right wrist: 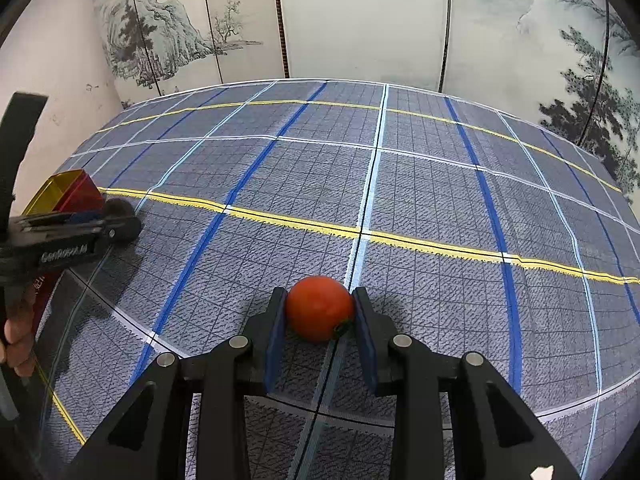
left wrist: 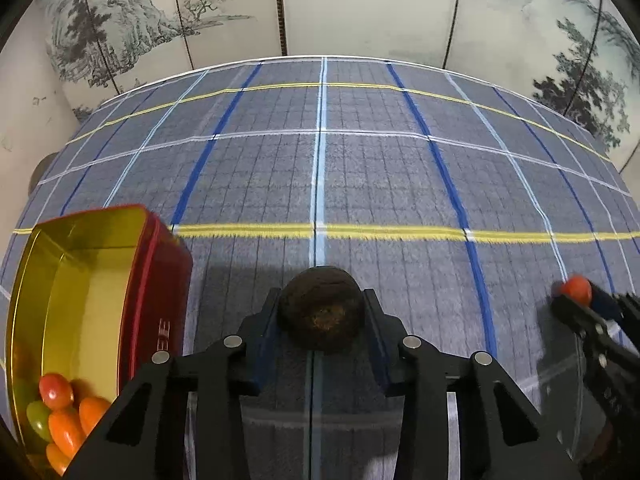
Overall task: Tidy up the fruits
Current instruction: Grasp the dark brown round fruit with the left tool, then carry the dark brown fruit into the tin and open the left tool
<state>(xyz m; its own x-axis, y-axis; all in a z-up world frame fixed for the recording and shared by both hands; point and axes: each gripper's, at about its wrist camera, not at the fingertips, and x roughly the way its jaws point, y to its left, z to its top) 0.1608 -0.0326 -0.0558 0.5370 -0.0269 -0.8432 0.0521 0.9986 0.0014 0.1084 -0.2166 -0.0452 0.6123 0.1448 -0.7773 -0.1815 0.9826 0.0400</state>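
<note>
My left gripper (left wrist: 322,306) is shut on a dark brown round fruit (left wrist: 322,306), held just above the checked tablecloth, right of the red tin. It also shows in the right wrist view (right wrist: 120,216) at far left. My right gripper (right wrist: 320,306) is shut on a red tomato (right wrist: 320,306) over the cloth. The tomato also shows in the left wrist view (left wrist: 576,288) at far right. A red tin (left wrist: 160,280) with a gold inside holds several small red, orange and green tomatoes (left wrist: 60,412) at its near end.
A blue-grey checked tablecloth (left wrist: 320,180) with yellow, white and blue lines covers the table. A painted folding screen (left wrist: 360,8) stands behind the table's far edge. A hand (right wrist: 18,336) holds the left gripper.
</note>
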